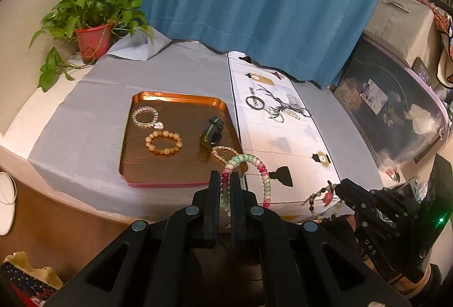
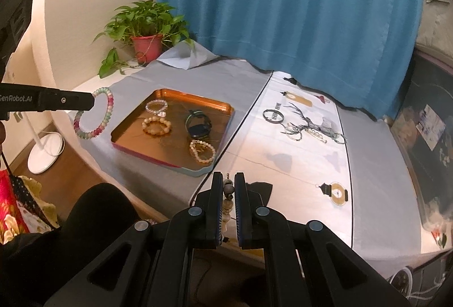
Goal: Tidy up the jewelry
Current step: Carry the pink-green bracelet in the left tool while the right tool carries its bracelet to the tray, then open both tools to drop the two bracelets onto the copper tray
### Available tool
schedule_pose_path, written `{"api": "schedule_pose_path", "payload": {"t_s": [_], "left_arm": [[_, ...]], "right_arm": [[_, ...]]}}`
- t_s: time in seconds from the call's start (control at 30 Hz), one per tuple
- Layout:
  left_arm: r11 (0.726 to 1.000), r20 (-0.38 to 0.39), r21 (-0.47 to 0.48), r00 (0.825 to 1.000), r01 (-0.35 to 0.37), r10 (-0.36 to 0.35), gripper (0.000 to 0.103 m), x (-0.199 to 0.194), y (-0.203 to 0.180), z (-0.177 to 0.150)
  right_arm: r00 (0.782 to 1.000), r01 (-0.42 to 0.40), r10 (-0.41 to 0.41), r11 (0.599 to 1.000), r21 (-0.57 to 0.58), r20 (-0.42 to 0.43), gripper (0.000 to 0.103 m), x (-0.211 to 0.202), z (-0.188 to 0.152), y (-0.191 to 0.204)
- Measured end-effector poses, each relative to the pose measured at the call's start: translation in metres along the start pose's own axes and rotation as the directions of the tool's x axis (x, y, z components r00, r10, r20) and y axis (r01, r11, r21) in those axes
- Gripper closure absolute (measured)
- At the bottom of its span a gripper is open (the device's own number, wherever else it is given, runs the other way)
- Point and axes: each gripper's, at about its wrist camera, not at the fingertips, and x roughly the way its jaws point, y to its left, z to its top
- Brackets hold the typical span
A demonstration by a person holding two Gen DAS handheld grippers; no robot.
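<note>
- Carrying two bracelets toward the tray (image 1: pixel 181 100) looks like the step in hand: the left hand-held gripper (image 1: pixel 225 179) is clamped on a bracelet of pink, green and white beads (image 1: pixel 256 165), which hangs in the air at the lower centre of the left view, over the tray's near right corner.
- The right hand-held gripper (image 2: pixel 227 179) is closed on a string of brown and pale beads (image 2: pixel 228 202); in the left view it dangles at the lower right, above the printed cloth (image 1: pixel 283 137).
- The next move, as I judge it, calls for lowering each piece onto bare tray floor and only then letting go.
- Four things already lie in the tray: a clear bead bracelet (image 1: pixel 145 117), an amber bead bracelet (image 1: pixel 163 142), a dark watch (image 1: pixel 211 131) and a pale bracelet (image 2: pixel 202 150) at the near right corner, so free space is mostly along the near left.
- More rings and bangles (image 2: pixel 308 128) wait on the printed cloth at centre right; a potted plant (image 2: pixel 147 35) stands far back, out of the way.
</note>
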Motion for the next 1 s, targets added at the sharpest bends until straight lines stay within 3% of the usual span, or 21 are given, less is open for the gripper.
{"api": "schedule_pose_path", "payload": {"t_s": [0.5,0.77,1.0], "left_arm": [[0.997,0.014,-0.044,0.998,-0.067,0.067,0.099,0.007,0.043,0.014],[0.994,0.001,-0.055,0.995,-0.097,0.097,0.099,0.038,0.068,0.034],[0.991,-0.059,-0.064,0.992,-0.119,0.115,0.099,0.085,0.089,0.049]], "right_arm": [[0.996,-0.087,0.087,0.996,-0.026,-0.012,0.095,0.033,0.023,0.024],[0.990,-0.140,0.140,0.989,-0.046,-0.005,0.095,0.074,0.054,0.042],[0.982,-0.188,0.187,0.981,-0.037,-0.026,0.095,0.124,0.073,0.058]]}}
